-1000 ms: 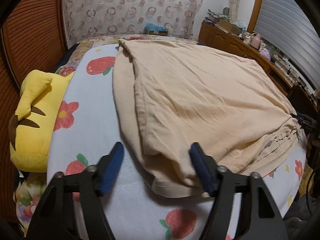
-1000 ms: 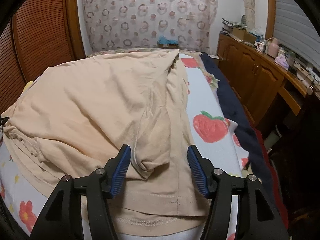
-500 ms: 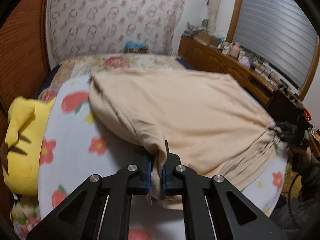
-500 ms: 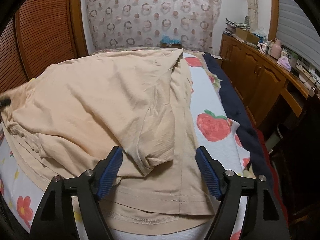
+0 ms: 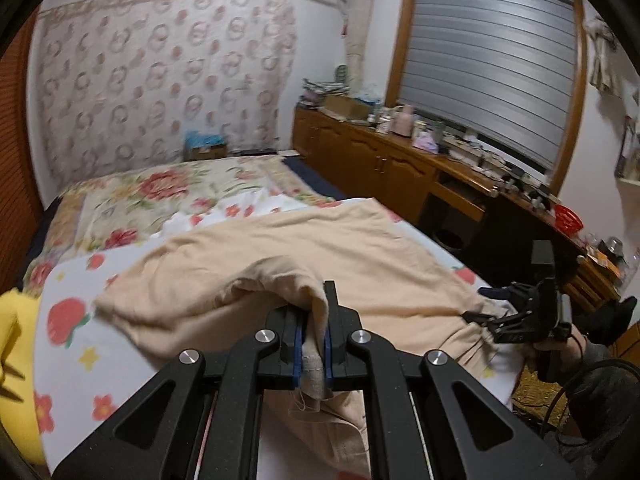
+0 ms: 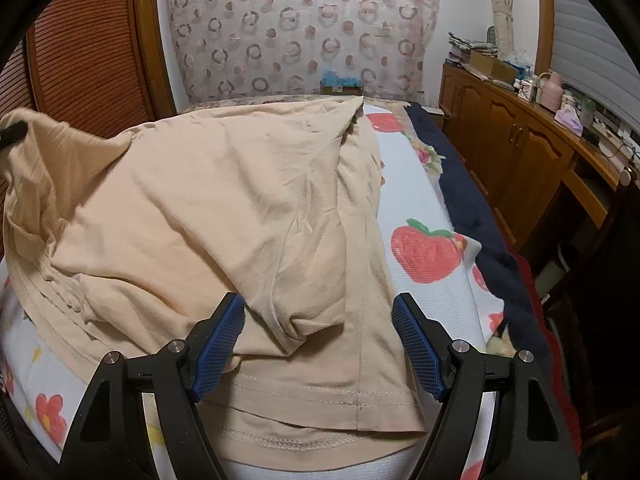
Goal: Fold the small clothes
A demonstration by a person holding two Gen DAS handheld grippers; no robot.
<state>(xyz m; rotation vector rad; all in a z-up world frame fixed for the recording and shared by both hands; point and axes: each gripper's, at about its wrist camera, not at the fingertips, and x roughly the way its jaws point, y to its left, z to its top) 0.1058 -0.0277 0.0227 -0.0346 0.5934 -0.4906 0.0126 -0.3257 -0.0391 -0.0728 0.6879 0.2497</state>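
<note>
A beige garment [image 5: 320, 248] lies spread over the flowered bed sheet [image 5: 68, 344]. My left gripper [image 5: 312, 344] is shut on a hemmed corner of it and holds that corner up off the bed, so the cloth drapes away from the jaws. In the right wrist view this lifted corner rises at the far left, where the left gripper [image 6: 12, 134] shows as a dark tip. My right gripper [image 6: 320, 344] stands open low over the near hem of the garment [image 6: 224, 200]. A folded sleeve lies between its blue pads [image 6: 218, 344] without touching them.
A yellow plush toy [image 5: 12, 340] sits at the bed's left edge. Wooden cabinets [image 6: 520, 152] with clutter on top line the right wall. A dark blue blanket [image 6: 472, 208] runs along the bed's right side. A hand in a dark sleeve [image 5: 592, 360] holds the right gripper [image 5: 516, 320].
The left gripper closed on the garment's near corner and rose with it, swinging toward the right. The right gripper's jaws widened while it stayed in place.
</note>
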